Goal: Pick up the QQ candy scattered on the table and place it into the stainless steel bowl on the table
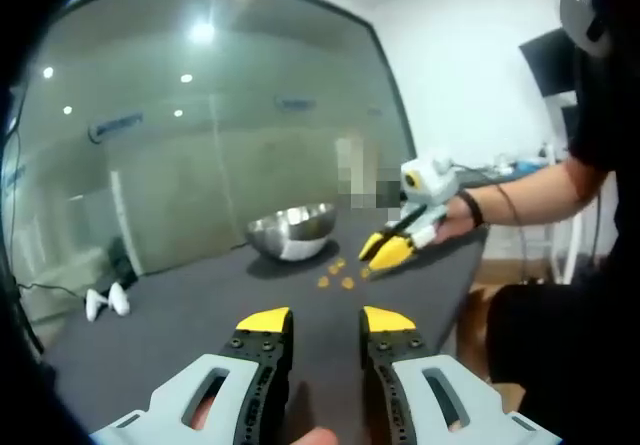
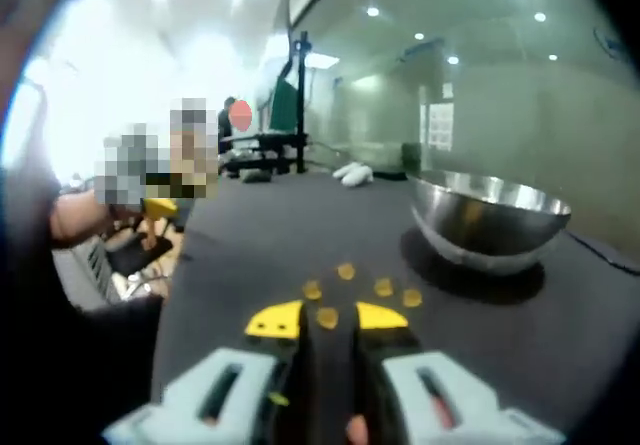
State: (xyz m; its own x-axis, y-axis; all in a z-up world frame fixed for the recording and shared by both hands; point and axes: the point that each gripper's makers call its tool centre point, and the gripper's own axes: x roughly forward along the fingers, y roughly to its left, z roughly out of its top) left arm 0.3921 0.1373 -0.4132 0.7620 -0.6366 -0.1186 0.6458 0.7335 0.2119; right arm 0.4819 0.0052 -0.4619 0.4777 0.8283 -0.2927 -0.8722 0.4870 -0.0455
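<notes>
Candy pieces lie scattered on my dark table, just ahead of the right gripper, whose jaws stand apart with one piece showing between the tips. The stainless steel bowl sits beyond, to that view's right. My left gripper hangs well back, jaws apart and empty. I judge the right the nearer; its reach is straight ahead.

Recessed ceiling lights lit the room evenly, glaring off the glass wall. The stainless steel bowl cast a soft shadow. Fisheye bending and blur grew toward the edges.
</notes>
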